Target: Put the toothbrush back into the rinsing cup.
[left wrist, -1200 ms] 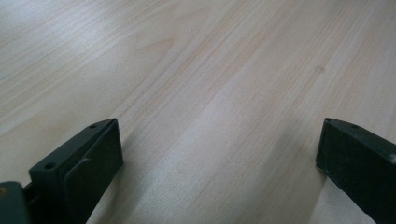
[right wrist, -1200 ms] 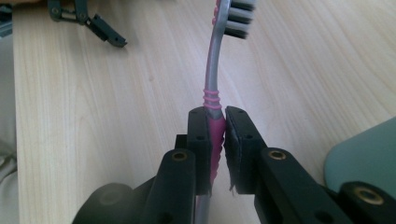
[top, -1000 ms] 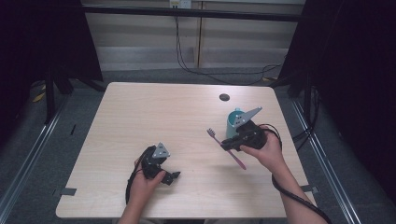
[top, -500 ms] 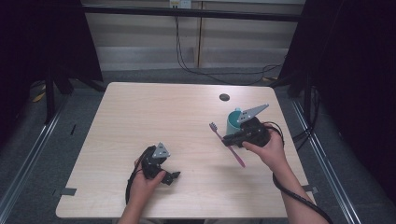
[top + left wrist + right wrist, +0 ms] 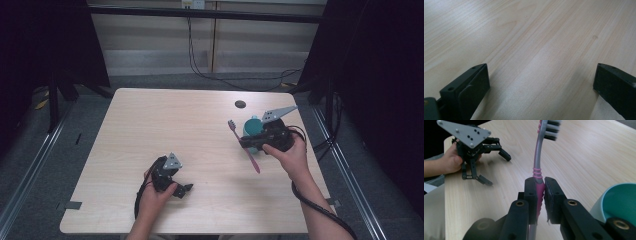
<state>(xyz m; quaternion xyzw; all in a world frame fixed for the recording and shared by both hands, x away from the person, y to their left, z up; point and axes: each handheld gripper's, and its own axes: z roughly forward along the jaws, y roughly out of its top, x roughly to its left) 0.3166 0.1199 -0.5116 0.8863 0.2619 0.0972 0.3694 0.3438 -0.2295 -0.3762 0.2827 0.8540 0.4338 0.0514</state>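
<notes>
On the counter [image 5: 150, 125], right side, a teal cup [image 5: 252, 131] sits just behind the right gripper [image 5: 243, 143], jaws pinching a pink toothbrush [image 5: 245, 146]. Left gripper [image 5: 186, 190] rests near front, jaws spread. Small dark disc [image 5: 240, 104] lies beyond.

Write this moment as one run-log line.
right gripper: shut on toothbrush | cup: beside it | left gripper: open, over table

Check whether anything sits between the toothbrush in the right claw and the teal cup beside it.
Nothing visible does. The right claw is shut on the toothbrush, and the teal cup sits right beside it with its mouth open and no object in between.
</notes>
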